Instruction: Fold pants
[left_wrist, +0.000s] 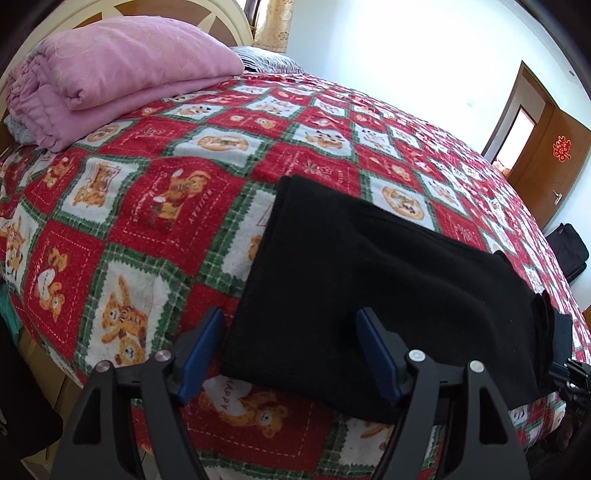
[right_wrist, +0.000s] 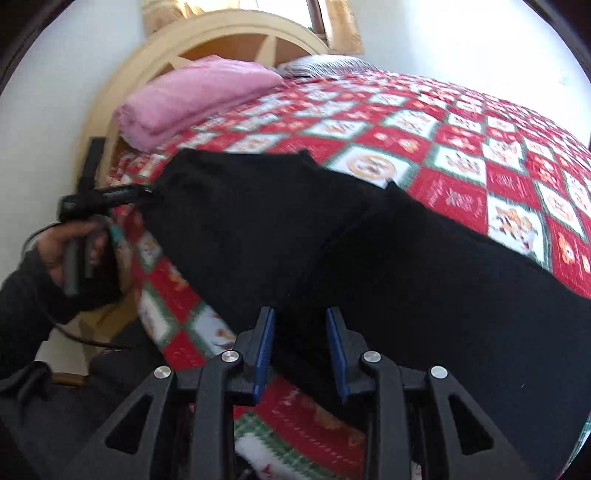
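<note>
My left claw (left_wrist: 291, 325) hangs wide open over the near edge of the black pants (left_wrist: 369, 273), its blue pads (left_wrist: 207, 339) spread well apart and closed on nothing; one pad sits off the cloth to the side, the other above it. My right claw (right_wrist: 300, 325) is open too, though narrower, with its pads above the dark fabric and gripping nothing. The pants lie flat on the bed (left_wrist: 155, 192), spread across the red, green and white patchwork blanket near the edge closest to me. In the right wrist view, which is blurred, the pants (right_wrist: 332, 251) stretch across most of the frame, and my left hand (right_wrist: 70, 240) holds its claw's handle by their far corner. A folded pink quilt (left_wrist: 110, 74) rests by the headboard (right_wrist: 207, 40), well apart from the pants.
</note>
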